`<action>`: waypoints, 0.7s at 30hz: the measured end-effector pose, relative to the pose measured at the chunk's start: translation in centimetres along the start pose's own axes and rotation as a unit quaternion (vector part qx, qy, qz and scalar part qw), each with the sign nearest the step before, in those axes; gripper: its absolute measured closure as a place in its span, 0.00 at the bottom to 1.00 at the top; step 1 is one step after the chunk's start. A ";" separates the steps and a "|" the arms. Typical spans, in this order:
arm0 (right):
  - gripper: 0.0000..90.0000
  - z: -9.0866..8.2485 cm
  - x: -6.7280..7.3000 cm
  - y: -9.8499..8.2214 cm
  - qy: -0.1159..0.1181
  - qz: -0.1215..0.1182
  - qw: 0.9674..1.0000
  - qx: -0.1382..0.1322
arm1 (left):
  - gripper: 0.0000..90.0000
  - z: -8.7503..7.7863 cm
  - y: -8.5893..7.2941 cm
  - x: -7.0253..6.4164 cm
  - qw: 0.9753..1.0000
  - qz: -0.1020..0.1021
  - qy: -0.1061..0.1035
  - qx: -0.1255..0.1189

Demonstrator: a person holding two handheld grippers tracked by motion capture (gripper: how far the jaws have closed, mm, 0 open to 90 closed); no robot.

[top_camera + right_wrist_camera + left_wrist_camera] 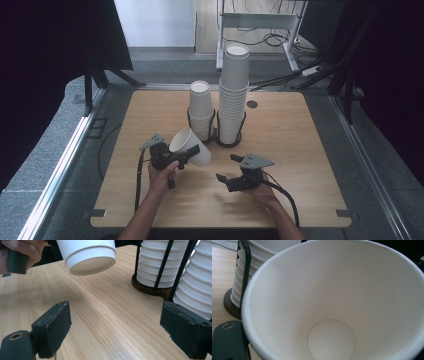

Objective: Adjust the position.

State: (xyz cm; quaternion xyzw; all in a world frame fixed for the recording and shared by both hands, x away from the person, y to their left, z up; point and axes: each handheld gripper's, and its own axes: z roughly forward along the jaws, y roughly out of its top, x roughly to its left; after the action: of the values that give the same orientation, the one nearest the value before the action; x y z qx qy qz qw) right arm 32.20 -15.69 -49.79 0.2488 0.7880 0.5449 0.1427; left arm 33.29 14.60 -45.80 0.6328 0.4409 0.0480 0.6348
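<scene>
High view: one white paper cup [190, 145], lying tilted, mouth toward the person, clamped at its wall by the left gripper [176, 156] above the tabletop [300, 150]. Just behind it, two cup stacks [234, 95] in a black wire holder [227, 141]. Right gripper [229, 180] empty, fingers spread wide, near the cup's base.

Left gripper view: cup interior [332, 302], thin wall, rolled rim. One finger [228, 340] outside the wall, pressing.

Right gripper view: cup bottom [91, 263] held clear of the tabletop, both fingers [51, 327] parted with nothing between.

Handling, as judged: very light, soft-walled, crushes easily, slightly slick. Best held lightly near the stiffer rim or base ring.
</scene>
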 end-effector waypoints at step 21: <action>0.14 -0.3 -0.1 -0.3 -0.010 -0.002 1.000 0.005 | 0.15 -1.4 0.2 -0.9 0.994 0.082 0.065 0.026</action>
State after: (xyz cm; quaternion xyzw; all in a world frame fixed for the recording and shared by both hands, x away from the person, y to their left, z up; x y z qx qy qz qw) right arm 32.05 -16.10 -49.97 0.2534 0.7895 0.5383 0.1505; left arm 31.95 15.19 -44.92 0.6785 0.4287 0.1297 0.5822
